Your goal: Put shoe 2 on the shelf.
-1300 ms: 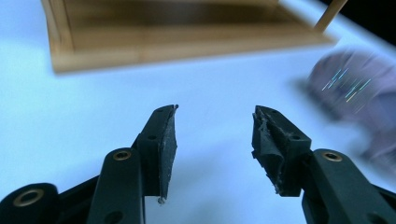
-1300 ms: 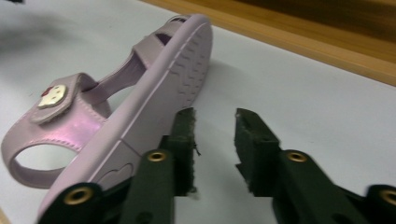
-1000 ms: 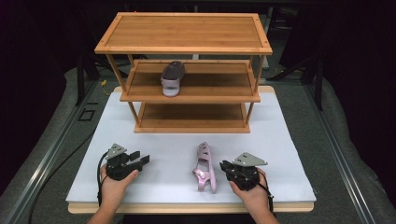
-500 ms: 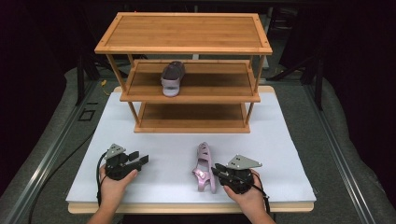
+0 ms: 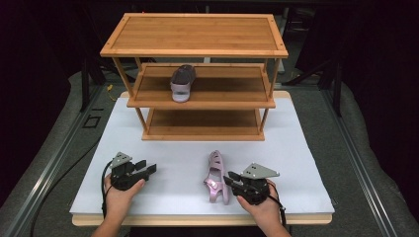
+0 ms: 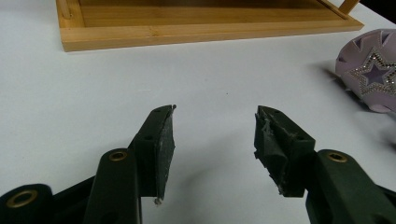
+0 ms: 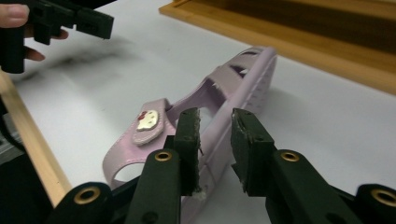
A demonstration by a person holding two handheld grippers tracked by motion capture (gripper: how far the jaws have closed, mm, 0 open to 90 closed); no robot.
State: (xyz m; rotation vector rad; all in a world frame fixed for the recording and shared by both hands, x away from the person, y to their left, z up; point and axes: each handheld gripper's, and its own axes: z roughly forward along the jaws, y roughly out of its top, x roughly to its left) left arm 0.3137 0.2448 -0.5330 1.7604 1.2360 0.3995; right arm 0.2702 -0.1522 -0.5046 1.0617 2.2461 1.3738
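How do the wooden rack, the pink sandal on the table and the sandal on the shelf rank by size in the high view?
1. Wooden rack, by far the largest.
2. Pink sandal on the table.
3. Sandal on the shelf, though it sits farther from the camera, so the two sandals may really match.

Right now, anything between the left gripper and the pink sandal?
Nothing: high view shows bare white tabletop between left gripper and pink sandal.

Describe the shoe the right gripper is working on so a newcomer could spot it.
On the white table, in front of the wooden shelf rack, a lilac sandal lies on its side at the right gripper. Unlike the darker shoe on the middle shelf, it has cut-outs.
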